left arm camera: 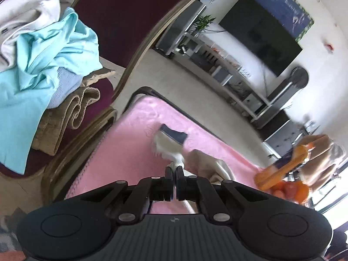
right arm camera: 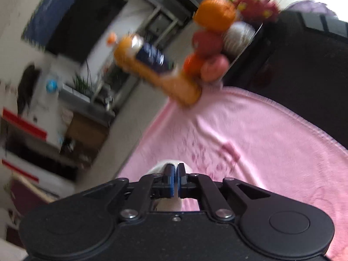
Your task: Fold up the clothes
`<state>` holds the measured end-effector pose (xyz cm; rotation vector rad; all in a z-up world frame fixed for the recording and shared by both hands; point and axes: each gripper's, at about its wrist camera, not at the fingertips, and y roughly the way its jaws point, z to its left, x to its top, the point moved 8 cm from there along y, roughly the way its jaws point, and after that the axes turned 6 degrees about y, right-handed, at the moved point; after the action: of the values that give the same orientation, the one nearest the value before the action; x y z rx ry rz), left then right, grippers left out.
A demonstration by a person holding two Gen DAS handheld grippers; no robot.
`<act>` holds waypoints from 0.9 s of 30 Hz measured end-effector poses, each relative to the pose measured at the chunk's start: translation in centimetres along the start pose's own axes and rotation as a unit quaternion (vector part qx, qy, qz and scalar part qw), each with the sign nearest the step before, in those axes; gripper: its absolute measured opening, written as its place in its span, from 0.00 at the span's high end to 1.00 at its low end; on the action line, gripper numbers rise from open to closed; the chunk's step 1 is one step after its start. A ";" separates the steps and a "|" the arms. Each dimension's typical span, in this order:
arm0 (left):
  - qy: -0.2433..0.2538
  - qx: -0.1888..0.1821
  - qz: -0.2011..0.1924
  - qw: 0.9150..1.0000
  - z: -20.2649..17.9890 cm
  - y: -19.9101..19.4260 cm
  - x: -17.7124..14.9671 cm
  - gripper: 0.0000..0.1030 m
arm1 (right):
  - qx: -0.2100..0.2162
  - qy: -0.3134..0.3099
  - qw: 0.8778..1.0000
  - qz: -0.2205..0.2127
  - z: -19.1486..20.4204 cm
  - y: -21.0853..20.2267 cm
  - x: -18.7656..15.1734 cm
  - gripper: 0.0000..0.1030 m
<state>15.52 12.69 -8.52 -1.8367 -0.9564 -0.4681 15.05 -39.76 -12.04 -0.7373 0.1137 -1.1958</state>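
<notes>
A white garment (left arm camera: 168, 143) with a dark blue band at its end hangs from my left gripper (left arm camera: 174, 169), whose jaws are shut on a fold of it above the pink blanket (left arm camera: 121, 148). A cream part of the garment trails down to the right of the fingers. In the right wrist view, my right gripper (right arm camera: 175, 167) is shut with white cloth (right arm camera: 158, 167) bunched at its fingertips and showing again beneath them. It is above the pink blanket (right arm camera: 261, 141). This view is blurred.
A dark red chair (left arm camera: 130, 10) on the left holds a pile of clothes (left arm camera: 43, 54): white, turquoise, light blue and beige. An orange drink bottle (right arm camera: 152, 74) and a bowl of fruit (right arm camera: 217, 43) stand at the blanket's far edge. A television (left arm camera: 261, 37) hangs beyond.
</notes>
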 end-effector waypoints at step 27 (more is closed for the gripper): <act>0.003 0.057 0.113 0.992 3.4 7.5 -9.6 0.94 | -0.077 0.015 0.992 0.099 -10.4 4.6 -4.9 0.82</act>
<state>15.14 10.23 -20.87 -1.8123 -0.7449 -0.2732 12.16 -39.46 -24.08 -0.8230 0.3009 -1.0154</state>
